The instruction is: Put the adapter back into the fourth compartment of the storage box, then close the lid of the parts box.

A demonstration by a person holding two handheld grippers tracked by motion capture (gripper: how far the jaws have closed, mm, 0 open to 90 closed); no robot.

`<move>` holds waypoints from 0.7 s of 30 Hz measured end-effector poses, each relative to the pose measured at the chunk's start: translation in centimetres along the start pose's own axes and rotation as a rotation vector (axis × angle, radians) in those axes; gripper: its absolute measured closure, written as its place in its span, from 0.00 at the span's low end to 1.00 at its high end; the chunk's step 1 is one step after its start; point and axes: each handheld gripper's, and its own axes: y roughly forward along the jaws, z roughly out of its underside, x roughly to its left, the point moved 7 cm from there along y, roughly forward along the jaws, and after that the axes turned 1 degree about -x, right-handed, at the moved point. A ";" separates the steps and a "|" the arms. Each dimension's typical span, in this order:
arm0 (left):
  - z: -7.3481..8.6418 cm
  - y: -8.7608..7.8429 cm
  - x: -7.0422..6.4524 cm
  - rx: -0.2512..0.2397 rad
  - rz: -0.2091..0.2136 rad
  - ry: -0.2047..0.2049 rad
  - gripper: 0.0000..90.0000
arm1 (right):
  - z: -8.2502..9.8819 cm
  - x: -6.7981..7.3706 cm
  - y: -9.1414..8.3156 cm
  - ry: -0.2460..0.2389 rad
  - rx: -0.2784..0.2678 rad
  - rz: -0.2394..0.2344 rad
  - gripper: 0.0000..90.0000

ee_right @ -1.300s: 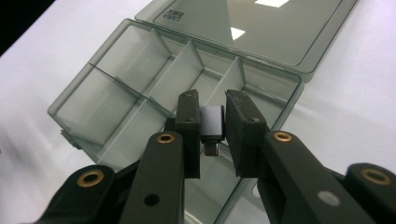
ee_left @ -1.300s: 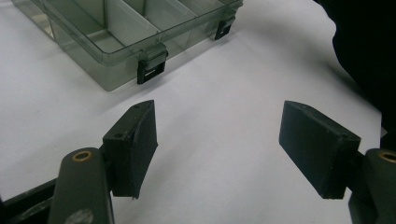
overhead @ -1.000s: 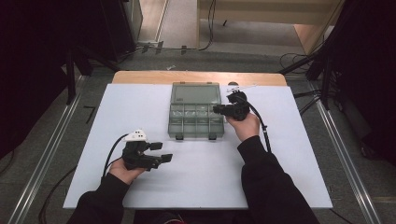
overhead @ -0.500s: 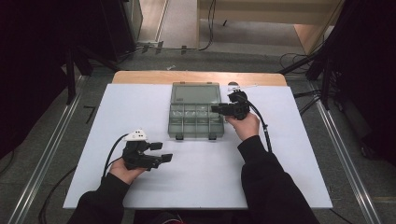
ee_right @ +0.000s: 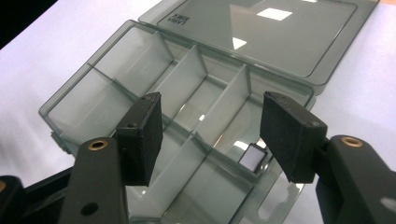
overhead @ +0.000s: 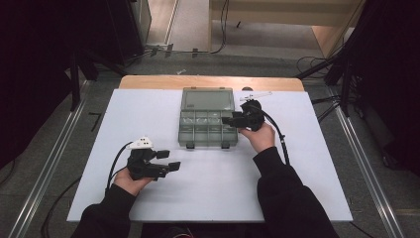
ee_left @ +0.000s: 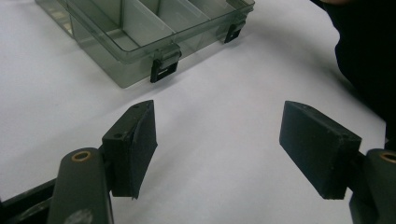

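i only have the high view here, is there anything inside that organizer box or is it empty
Observer: The right gripper view shows one small pale square piece in a compartment at the near right end of the organizer box; the other compartments in sight look bare.
Operator: ok and is the right gripper holding anything
Observer: No. The right gripper has its jaws apart over the open box, with nothing between them.
Operator: and the left one, cant tell from up here
Observer: The left gripper is open too, with bare white table between its jaws. The box's dark front latch lies ahead of it, untouched.
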 end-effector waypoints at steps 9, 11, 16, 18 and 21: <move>-0.2 0.2 0.3 0.001 -0.019 -0.005 0.31 | 0.5 0.1 -0.8 0.003 -0.025 0.001 0.40; -0.2 0.2 0.4 0.002 -0.018 -0.006 0.31 | 0.6 0.0 -1.0 0.011 -0.029 -0.006 0.40; -0.4 0.2 0.5 -0.004 -0.019 -0.009 0.31 | 1.0 -0.3 -1.5 0.017 -0.039 0.009 0.40; -0.5 0.3 0.6 -0.008 -0.021 -0.012 0.31 | 1.1 -0.4 -1.8 0.017 -0.042 0.014 0.40; -0.8 0.6 0.9 -0.004 -0.021 -0.047 0.31 | 1.2 -0.5 -1.9 0.016 -0.044 0.015 0.40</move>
